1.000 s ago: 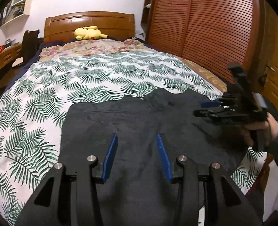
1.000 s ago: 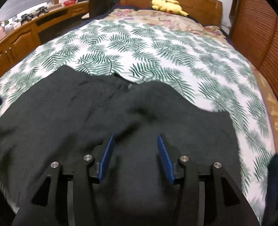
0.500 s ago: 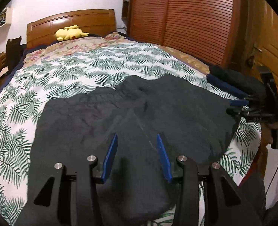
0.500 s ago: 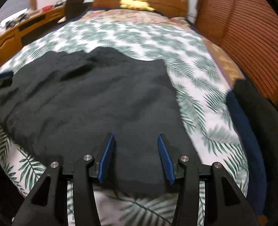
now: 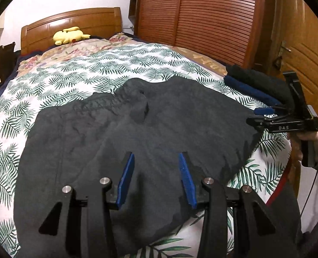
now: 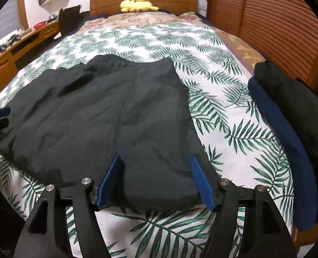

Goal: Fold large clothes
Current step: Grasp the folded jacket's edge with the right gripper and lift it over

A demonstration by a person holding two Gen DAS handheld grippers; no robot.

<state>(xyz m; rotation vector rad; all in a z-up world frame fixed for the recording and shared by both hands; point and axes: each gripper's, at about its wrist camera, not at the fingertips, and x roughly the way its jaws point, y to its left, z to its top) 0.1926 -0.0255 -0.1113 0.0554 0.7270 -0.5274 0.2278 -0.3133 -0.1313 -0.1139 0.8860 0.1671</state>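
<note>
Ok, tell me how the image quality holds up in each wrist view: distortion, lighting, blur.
Left wrist view: heavy fisheye bending, the wardrobe slats curve and dark vignette fills the corners; glare streaks the headboard; the dark garment shows its folds only faintly. Right wrist view: same barrel distortion; the garment reads as a near-flat dark mass, while the leaf-print bedspread looks soft and smeared towards the edges.

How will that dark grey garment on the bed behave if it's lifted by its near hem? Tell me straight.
The dark grey garment is probably floppy: it lies flat with soft wrinkles and follows the leaf-print bedspread. Lifted at one edge, the rest would likely sag and drag. It looks thick, so possibly weighty. The right gripper, jaws opening, hangs over its near hem, gripping nothing.
</note>
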